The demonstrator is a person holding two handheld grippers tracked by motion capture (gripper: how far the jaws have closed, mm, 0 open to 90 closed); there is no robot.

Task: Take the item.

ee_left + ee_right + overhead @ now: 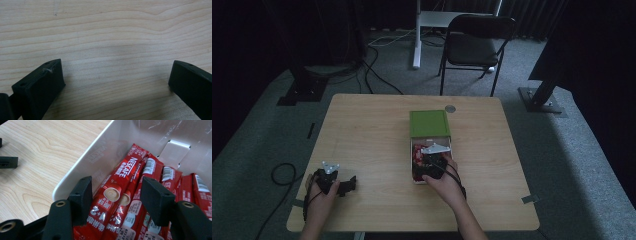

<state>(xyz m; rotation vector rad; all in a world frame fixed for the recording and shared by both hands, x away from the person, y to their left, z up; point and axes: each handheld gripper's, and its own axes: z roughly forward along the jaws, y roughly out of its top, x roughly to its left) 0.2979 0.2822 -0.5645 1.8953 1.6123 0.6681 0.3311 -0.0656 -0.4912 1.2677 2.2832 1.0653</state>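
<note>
Broadly: pale wood-grain table (362, 135), bearing a green-topped box (429, 123) with its white plastic drawer (82, 162) pulled out toward the person.

Inside that drawer, a loose heap of red foil Nescafé coffee-stick sachets (122, 182), lying lengthwise and overlapping.

Probably light, thin and limp, with slick foil likely to slide between hard pads; best pinched across the narrow width near mid-length, one stick only, since neighbours lie pressed together.

Right gripper (116, 187) dipped into the drawer, jaws parted and straddling the top sachet, not yet closed on it.

Left gripper (116, 75) idle near the table's near-left edge, jaws spread wide over bare wood, holding nothing.

Print and barcodes legible from the right gripper view; from the high view merely a red blur beneath the hand, though box, drawer and both hands' placement clear there.
</note>
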